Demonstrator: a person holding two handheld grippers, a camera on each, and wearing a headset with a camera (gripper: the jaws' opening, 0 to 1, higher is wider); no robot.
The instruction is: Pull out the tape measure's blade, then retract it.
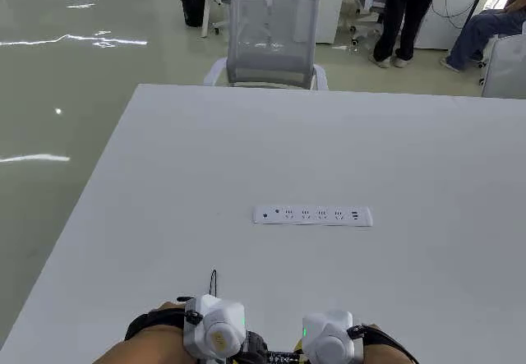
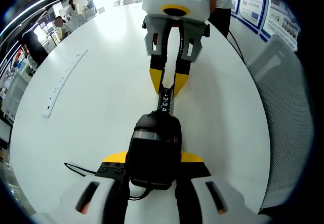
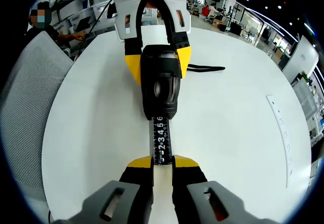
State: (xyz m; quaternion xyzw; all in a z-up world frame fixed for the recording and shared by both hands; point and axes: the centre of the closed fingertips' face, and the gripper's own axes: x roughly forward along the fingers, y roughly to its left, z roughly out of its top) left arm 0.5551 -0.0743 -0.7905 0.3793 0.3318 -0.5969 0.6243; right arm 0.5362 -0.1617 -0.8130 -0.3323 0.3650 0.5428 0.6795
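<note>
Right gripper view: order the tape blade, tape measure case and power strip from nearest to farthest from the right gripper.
1. The blade, pinched in the right gripper itself.
2. The tape measure case, straight ahead, held by the left gripper.
3. The power strip, far off to the view's right.

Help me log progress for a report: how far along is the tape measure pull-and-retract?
Done: the left gripper is shut on the tape measure, the right gripper on the blade near its end. In hand: the pull, with the blade out only a short way, numerals up to 6 showing. Left: probably more pulling, then the whole retraction.
</note>
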